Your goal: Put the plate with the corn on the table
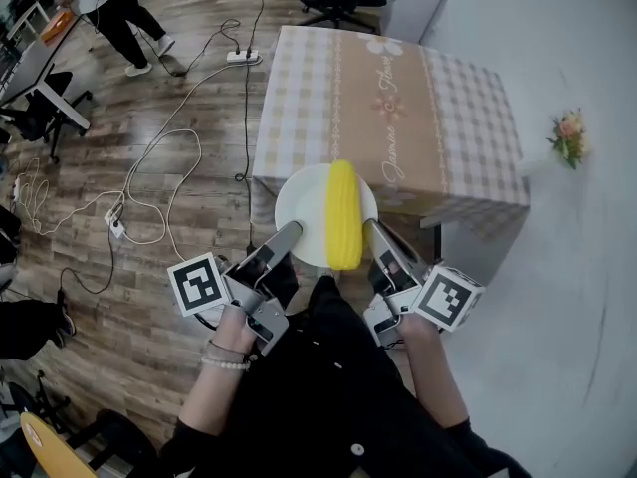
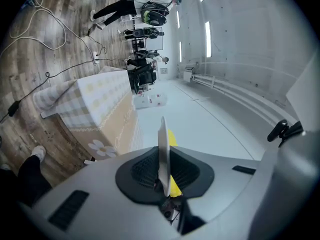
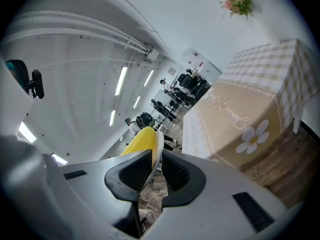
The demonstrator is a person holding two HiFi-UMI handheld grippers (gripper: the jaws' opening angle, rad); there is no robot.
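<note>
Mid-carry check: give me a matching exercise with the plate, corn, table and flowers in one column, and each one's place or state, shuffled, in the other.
Things:
1. plate
2. corn
3. table
4. flowers

Place or state:
a. covered with a checked cloth
b. off to the table's right
c. clamped at its rim by the left gripper and the right gripper, held in the air short of the table
d. lying across the plate

Pairs: 1-c, 2-d, 3-a, 4-b.
</note>
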